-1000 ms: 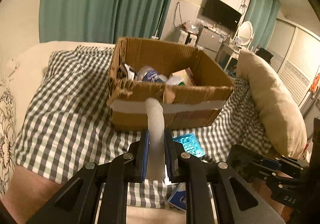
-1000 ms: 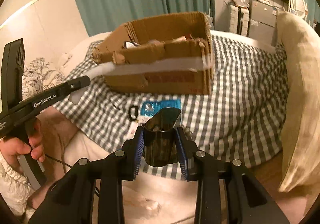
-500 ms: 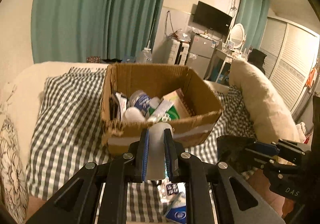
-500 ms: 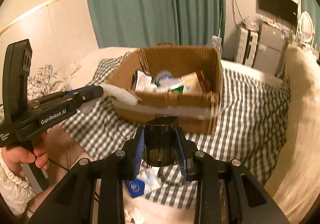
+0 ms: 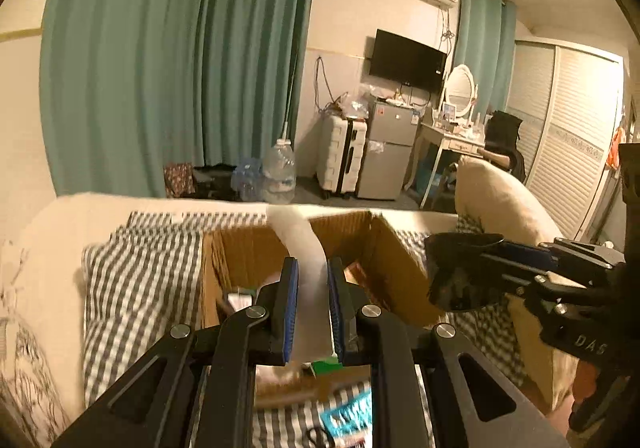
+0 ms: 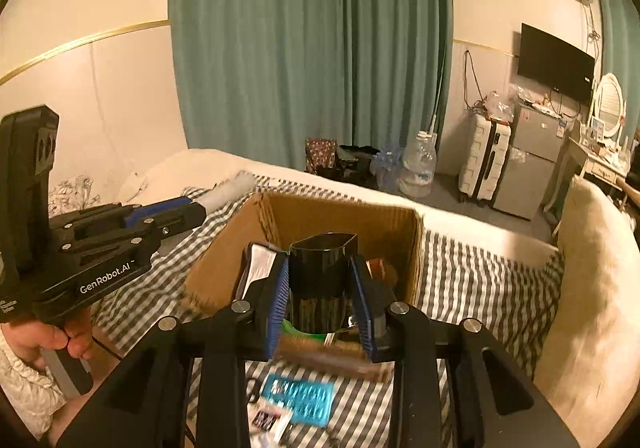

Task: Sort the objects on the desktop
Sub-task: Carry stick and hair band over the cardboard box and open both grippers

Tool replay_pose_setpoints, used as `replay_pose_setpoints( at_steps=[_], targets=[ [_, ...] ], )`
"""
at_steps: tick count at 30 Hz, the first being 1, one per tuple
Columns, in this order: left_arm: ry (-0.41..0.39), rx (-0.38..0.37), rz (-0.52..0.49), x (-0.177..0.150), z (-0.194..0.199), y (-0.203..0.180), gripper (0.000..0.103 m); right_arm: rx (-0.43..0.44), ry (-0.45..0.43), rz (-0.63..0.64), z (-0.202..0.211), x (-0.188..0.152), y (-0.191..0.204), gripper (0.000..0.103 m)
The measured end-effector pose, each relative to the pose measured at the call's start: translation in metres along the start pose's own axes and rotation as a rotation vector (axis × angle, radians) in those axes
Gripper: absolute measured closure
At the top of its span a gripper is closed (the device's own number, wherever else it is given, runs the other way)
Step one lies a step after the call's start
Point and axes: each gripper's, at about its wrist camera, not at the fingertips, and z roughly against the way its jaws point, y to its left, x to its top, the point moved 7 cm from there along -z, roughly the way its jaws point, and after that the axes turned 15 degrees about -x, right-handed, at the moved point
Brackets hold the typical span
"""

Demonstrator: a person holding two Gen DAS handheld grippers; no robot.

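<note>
Setting: a bedroom, with a bed covered by a grey and white checked blanket [image 6: 480,276] and teal curtains [image 6: 312,48] behind it.
Left gripper [image 5: 312,302]: its blue-padded fingers are closed on a white tube [image 5: 306,248], which sticks up and forward between them, curving slightly to the left at the top. In the right wrist view this gripper [image 6: 192,208] is at the left, held by a bare hand [image 6: 52,340], with the tube [image 6: 232,188] pointing away over the blanket.
Right gripper [image 6: 320,296]: its fingers are clamped on the two sides of a glossy black cup [image 6: 320,280], open end up. In the left wrist view the cup [image 5: 460,272] is at the right, above the right edge of the box.
Cardboard box [image 6: 344,224]: open at the top, it sits on the blanket just ahead of both grippers. Inside are several packets and small cartons, too blurred to name.
Near side of the box: a teal blister pack [image 6: 300,400] lies flat on the blanket, with small cards or packets beside it, blurred.
Pillow [image 6: 592,280]: cream coloured, at the right edge of the bed, close to the box.
Background: a white suitcase [image 5: 342,156], a small grey fridge [image 5: 386,152], a wall television [image 5: 408,60], a large water bottle [image 5: 280,172] on the floor.
</note>
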Motion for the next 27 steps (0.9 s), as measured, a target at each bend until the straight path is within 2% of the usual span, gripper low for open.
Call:
replay_pose_setpoints(
  at_steps=[6,9,14,16,17,18,19,21,23,26,27],
  targets=[
    [0.025,-0.009,0.018,0.013,-0.042,0.017,0.088,0.013,0.033,-0.016,-0.048,0.016,-0.005,0.073],
    [0.054,-0.007,0.035,0.005,-0.069,0.030,0.088,0.023,0.062,-0.032,-0.076,0.013,-0.007,0.073],
    [0.106,-0.049,0.142,-0.019,-0.112,0.062,0.088,0.027,0.124,-0.054,-0.130,-0.003,-0.011,0.073],
    [0.140,-0.041,0.162,-0.032,-0.124,0.072,0.085,0.043,0.140,-0.065,-0.147,-0.013,-0.011,0.073],
    [0.160,-0.028,0.159,-0.038,-0.130,0.076,0.083,0.050,0.143,-0.068,-0.152,-0.017,-0.011,0.071],
    [0.170,-0.018,0.156,-0.042,-0.133,0.079,0.070,0.054,0.145,-0.069,-0.158,-0.022,-0.011,0.067],
    [0.165,-0.027,0.164,-0.045,-0.134,0.080,0.048,0.051,0.146,-0.063,-0.161,-0.024,-0.011,0.064],
    [0.132,-0.044,0.187,-0.045,-0.130,0.083,0.029,0.021,0.136,-0.049,-0.164,-0.026,-0.015,0.061],
    [0.100,-0.023,0.225,-0.043,-0.124,0.088,0.027,0.019,0.121,-0.057,-0.158,-0.024,-0.018,0.053],
    [0.077,-0.026,0.259,-0.040,-0.105,0.089,0.027,0.027,0.075,-0.084,-0.134,-0.018,-0.024,0.049],
    [0.059,-0.031,0.264,-0.040,-0.096,0.088,0.024,0.029,0.061,-0.083,-0.122,-0.017,-0.026,0.049]
  ],
)
